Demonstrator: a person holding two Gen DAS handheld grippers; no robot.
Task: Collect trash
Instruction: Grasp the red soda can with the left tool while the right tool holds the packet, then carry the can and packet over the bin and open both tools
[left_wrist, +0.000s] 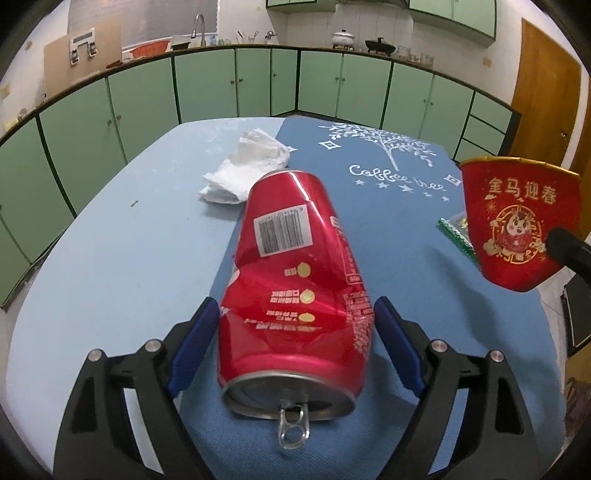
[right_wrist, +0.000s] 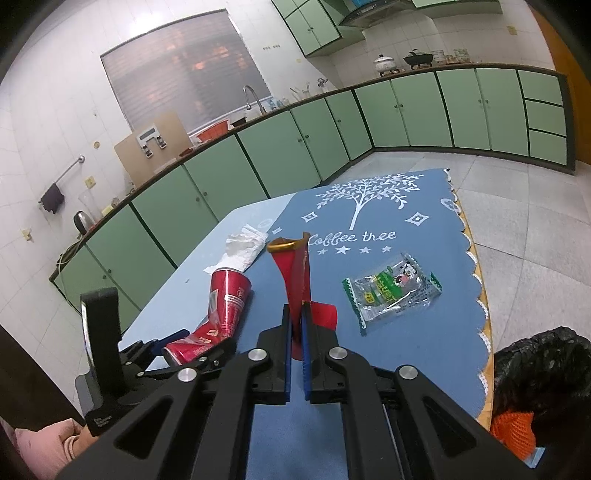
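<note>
In the left wrist view the left gripper (left_wrist: 297, 325) fills the lower half of the frame, its jaws spread wide to either side of a dented red can (left_wrist: 295, 280) lying on the blue tablecloth (left_wrist: 406, 236), with a crumpled white tissue (left_wrist: 247, 170) just beyond it. Only the right wrist view shows the right gripper (right_wrist: 296, 325) clamped tight on a flattened red paper cup (right_wrist: 295, 280) at centre frame. It also shows the clear snack wrapper (right_wrist: 391, 291) in full right of centre and a black trash bag (right_wrist: 543, 373) at the lower right.
</note>
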